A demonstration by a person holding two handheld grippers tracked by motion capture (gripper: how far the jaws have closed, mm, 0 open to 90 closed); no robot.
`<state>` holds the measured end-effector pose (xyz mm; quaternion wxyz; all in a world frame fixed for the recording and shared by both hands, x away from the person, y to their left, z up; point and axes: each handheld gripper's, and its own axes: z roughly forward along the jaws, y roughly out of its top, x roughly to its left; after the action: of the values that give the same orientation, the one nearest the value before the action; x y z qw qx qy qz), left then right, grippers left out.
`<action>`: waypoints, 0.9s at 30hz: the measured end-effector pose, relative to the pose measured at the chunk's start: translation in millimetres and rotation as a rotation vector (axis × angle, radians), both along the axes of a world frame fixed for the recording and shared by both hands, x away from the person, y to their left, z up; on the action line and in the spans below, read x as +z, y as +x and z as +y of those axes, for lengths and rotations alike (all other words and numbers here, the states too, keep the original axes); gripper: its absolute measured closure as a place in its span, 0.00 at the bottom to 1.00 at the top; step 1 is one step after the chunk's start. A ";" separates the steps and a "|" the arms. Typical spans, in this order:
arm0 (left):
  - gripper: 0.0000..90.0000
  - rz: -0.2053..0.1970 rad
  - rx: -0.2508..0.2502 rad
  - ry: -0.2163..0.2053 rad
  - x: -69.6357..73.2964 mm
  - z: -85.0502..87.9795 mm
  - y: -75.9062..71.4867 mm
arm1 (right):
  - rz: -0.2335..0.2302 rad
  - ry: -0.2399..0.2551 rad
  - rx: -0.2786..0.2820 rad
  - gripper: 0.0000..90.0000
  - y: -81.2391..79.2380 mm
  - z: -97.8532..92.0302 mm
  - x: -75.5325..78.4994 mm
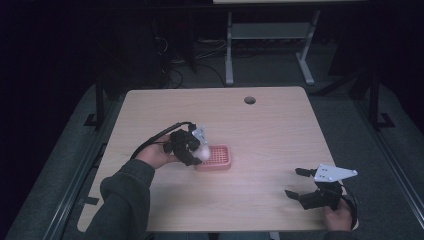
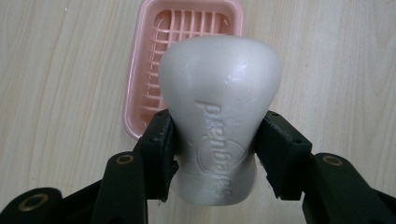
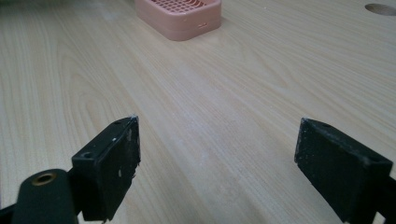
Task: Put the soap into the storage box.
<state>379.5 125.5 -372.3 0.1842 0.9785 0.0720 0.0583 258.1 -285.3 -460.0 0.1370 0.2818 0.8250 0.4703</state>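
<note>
One white soap bar (image 2: 219, 126) clamped in left gripper (image 2: 215, 154), one pink tray (image 2: 135, 88) below

**A:** What surrounds the work area?

**B:** A light wooden table (image 1: 280, 145) with rounded corners fills the middle of the high view. Near its far edge, slightly right of centre, there is a small round hole (image 1: 249, 100); the same hole appears at the upper right of the right gripper view.

**A:** And beyond the table?

**B:** A dark grey floor (image 1: 345, 105) runs around it. At the upper centre of the frame stands a pale metal table frame (image 1: 270, 31) with two legs and a crossbar. Black cables (image 1: 170, 75) lie tangled on the floor at the upper left of centre. The rest of the background is too dark to make out.
</note>
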 end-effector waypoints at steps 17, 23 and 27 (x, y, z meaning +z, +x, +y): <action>0.55 -0.016 -0.022 0.014 10.0 -19.8 11.1 | -0.009 0.007 -0.001 0.15 -0.1 -1.5 0.7; 0.55 -0.018 -0.028 0.019 11.8 -26.0 15.4 | -0.010 0.010 -0.002 0.15 -0.1 -1.9 0.8; 0.55 -0.020 -0.033 0.021 11.5 -29.0 17.0 | -0.012 0.011 -0.002 0.15 0.0 -2.0 0.9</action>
<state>396.4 96.5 -360.8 0.1757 0.9808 0.0535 0.0659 258.1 -287.3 -459.1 0.1406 0.2805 0.8213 0.4765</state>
